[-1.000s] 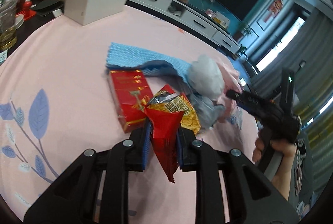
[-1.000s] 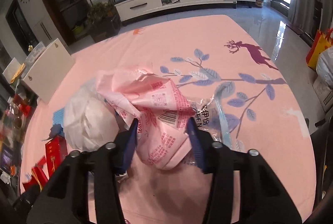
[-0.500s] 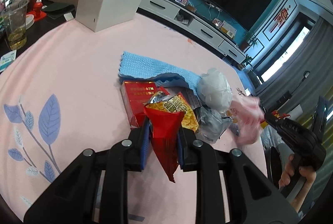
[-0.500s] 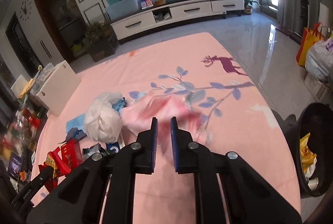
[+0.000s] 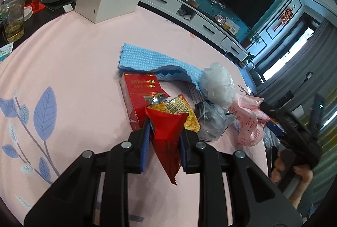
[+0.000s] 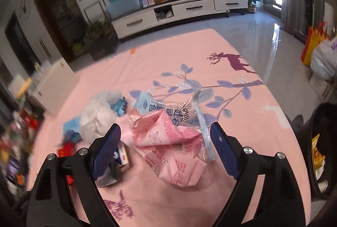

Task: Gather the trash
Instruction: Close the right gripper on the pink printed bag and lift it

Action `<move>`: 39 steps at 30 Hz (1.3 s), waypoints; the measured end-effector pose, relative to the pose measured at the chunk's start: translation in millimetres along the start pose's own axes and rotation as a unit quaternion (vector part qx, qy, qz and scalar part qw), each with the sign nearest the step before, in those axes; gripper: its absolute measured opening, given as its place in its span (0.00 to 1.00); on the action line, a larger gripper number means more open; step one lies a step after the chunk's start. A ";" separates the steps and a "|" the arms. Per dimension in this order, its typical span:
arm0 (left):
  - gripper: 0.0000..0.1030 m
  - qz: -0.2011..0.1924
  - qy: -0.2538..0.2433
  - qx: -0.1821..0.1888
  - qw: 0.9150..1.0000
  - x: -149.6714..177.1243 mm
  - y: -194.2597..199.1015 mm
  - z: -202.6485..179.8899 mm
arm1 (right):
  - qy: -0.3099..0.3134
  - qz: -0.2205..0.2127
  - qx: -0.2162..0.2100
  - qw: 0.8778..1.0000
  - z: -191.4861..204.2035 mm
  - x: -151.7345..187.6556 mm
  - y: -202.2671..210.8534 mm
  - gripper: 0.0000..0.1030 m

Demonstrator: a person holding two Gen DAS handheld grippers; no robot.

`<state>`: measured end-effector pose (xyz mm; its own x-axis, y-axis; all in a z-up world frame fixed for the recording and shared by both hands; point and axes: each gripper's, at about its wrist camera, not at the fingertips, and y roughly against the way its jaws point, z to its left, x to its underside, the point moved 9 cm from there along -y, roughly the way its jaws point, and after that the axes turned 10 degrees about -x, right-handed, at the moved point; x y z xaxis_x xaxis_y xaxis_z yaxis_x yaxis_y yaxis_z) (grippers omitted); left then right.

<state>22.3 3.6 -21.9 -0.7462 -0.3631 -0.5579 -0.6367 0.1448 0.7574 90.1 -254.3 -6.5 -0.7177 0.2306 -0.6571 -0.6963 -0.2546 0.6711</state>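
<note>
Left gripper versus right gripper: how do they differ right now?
The left gripper is shut on the red wrapper; the right gripper is open and holds nothing. The left hangs beside the red box; the right brackets the pink bag. Both have blue-padded fingers.

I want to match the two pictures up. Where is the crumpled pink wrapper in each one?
Left wrist view: the pink wrapper lies at the right, past the grey bag, in front of the right gripper.
Right wrist view: it sits low in the middle, between the open fingers.
Shared landmark: the white plastic ball, just left of the wrapper in both views.
</note>
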 end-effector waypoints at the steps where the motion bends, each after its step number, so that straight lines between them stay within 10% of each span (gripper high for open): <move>1: 0.23 0.000 -0.002 -0.002 1.000 0.2 -0.5 0.0 | 0.008 0.009 0.007 1.000 1.6 3.6 -8.5 0.83; 14: 0.24 -0.005 -0.017 -0.006 1.000 2.0 1.9 -4.5 | 0.031 0.038 0.024 0.998 6.1 21.9 -26.5 0.51; 39: 0.25 -0.019 -0.038 -0.009 0.999 3.1 11.7 -10.6 | -0.002 -0.018 -0.020 1.000 13.0 9.6 62.0 0.51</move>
<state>14.6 -5.6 -11.2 -0.7346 -0.2962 -0.6104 -0.6620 0.1157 0.7406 39.9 -255.6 33.2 -0.6917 0.2449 -0.6794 -0.7212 -0.2833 0.6322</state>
